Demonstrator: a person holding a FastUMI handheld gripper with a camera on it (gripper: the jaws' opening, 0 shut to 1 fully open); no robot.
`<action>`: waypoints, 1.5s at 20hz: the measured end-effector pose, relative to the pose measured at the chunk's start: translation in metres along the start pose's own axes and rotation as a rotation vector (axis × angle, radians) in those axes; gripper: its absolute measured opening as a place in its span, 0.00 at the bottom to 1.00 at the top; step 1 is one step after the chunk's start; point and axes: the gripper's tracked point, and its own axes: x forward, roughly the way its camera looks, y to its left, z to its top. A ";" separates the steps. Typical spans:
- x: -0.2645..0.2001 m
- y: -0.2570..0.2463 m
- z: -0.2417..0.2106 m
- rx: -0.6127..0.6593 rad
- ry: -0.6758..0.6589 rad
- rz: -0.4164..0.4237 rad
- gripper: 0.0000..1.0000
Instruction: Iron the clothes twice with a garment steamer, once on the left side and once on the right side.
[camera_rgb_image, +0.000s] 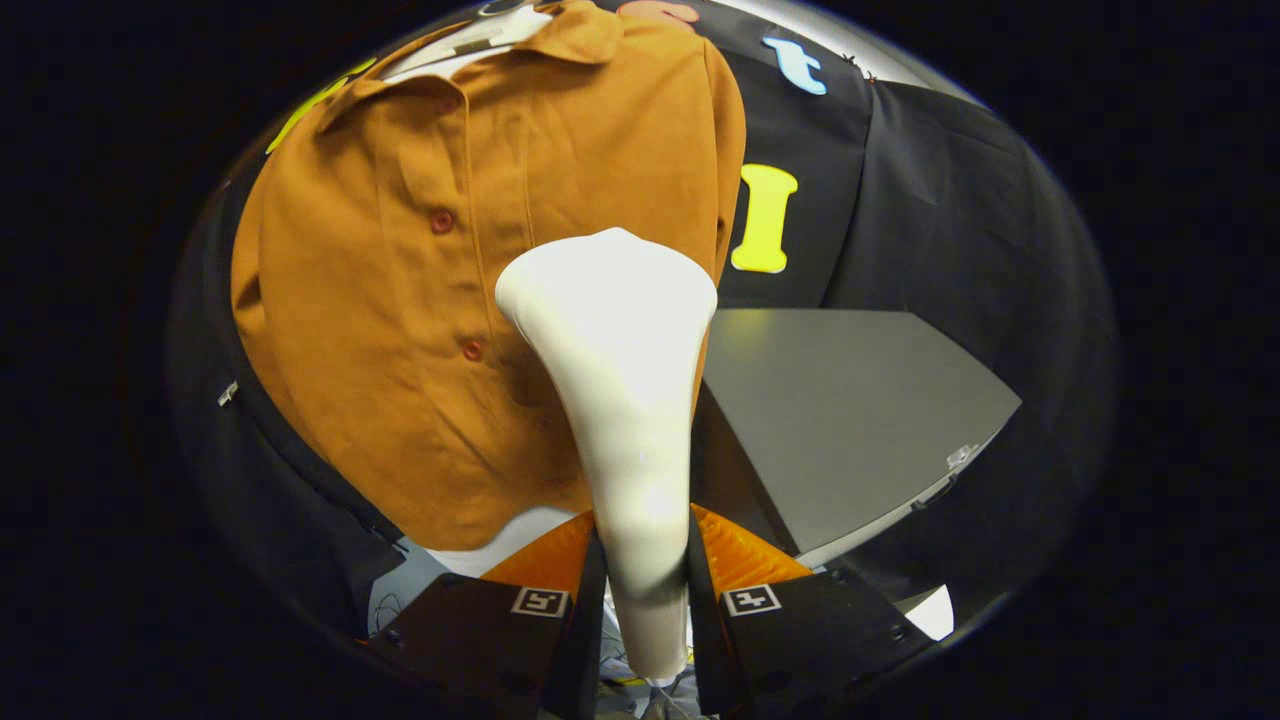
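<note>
An orange-brown buttoned shirt (400, 300) hangs on a hanger against the booth wall, beyond the fingers. My gripper (645, 560) is shut on the handle of a white garment steamer (625, 370), whose narrow handle runs up between both fingers and widens into a flat head. The steamer head rests against the lower right part of the shirt front, just right of the row of red buttons (442, 221). The head hides the cloth behind it.
A grey table top (850, 410) lies to the right of the shirt, its front edge carrying a small metal fitting (958, 458). Black cloth walls surround the shirt on both sides. Below the shirt's hem, a pale floor patch with cables (400, 600) shows.
</note>
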 end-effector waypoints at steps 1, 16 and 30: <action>-0.009 0.007 0.014 -0.003 -0.038 0.012 0.41; -0.059 0.132 0.091 -0.090 -0.252 0.193 0.41; -0.028 0.156 0.070 -0.158 -0.175 0.080 0.41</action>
